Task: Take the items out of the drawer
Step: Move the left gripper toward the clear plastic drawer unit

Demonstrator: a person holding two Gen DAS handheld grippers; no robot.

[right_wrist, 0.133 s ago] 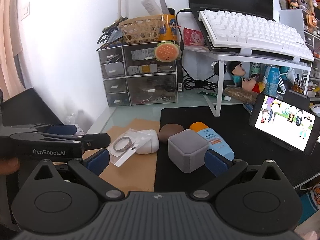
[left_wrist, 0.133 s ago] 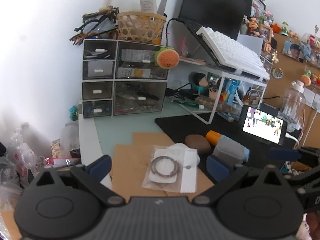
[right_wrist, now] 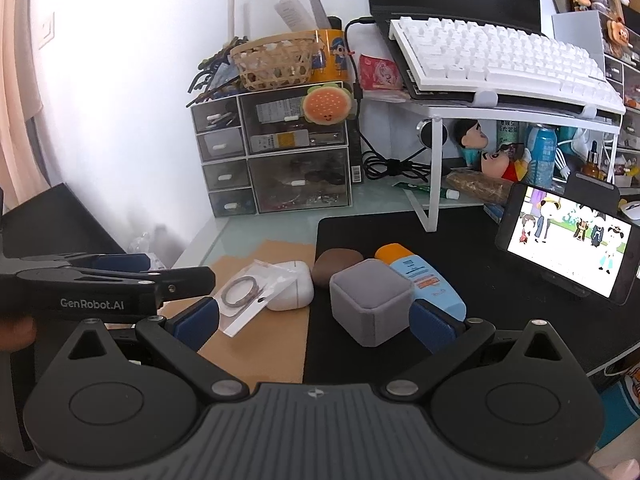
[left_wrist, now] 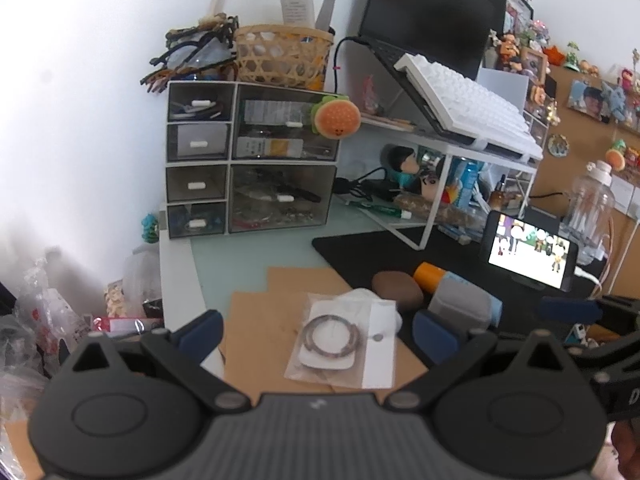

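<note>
Both grippers, left gripper (left_wrist: 316,332) and right gripper (right_wrist: 314,318), hang wide open and empty, unchanged from a moment ago. Drawer unit (left_wrist: 250,160) sits shut at the table's (left_wrist: 240,256) back, apparently untouched; reaching it comes next.

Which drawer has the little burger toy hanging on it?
The big upper-right drawer of the drawer unit. The burger toy covers its right corner; every other drawer front shows only a small white handle.
</note>
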